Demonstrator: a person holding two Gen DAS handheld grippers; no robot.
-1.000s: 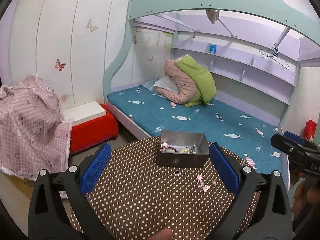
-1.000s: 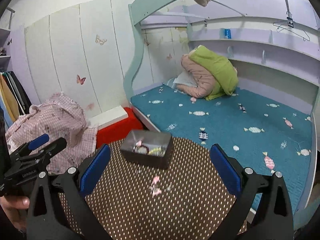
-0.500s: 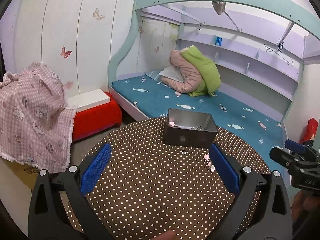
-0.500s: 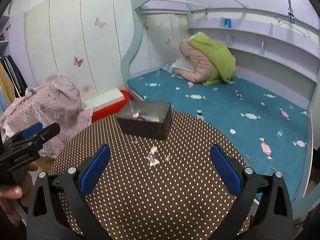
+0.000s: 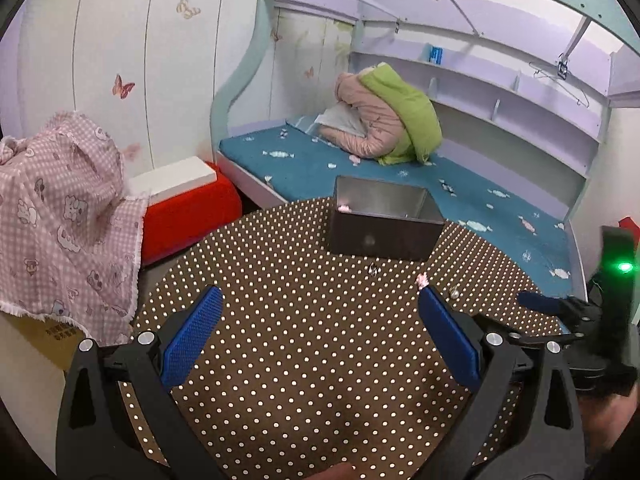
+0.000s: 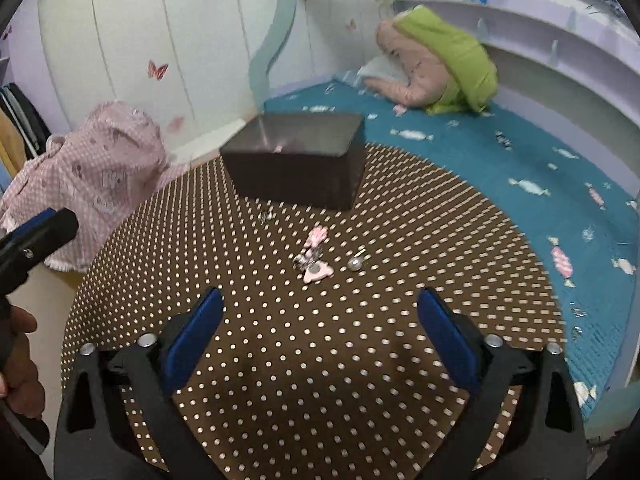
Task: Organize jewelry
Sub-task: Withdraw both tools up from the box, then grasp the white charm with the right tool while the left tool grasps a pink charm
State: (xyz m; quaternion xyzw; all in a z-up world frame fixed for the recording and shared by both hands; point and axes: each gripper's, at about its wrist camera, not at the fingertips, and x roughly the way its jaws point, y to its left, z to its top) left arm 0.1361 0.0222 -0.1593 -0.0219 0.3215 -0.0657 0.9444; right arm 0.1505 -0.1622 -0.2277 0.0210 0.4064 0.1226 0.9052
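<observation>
Pink bow hair clips and a pearl earring lie on the polka-dot table before the metal box. Right tongs closing, nothing between; left tongs released, empty.

No text is reading clearly anywhere. Dark print is showing on the cardboard box under the pink cloth, too small to make out; the blue label on the shelf is staying illegible.
</observation>
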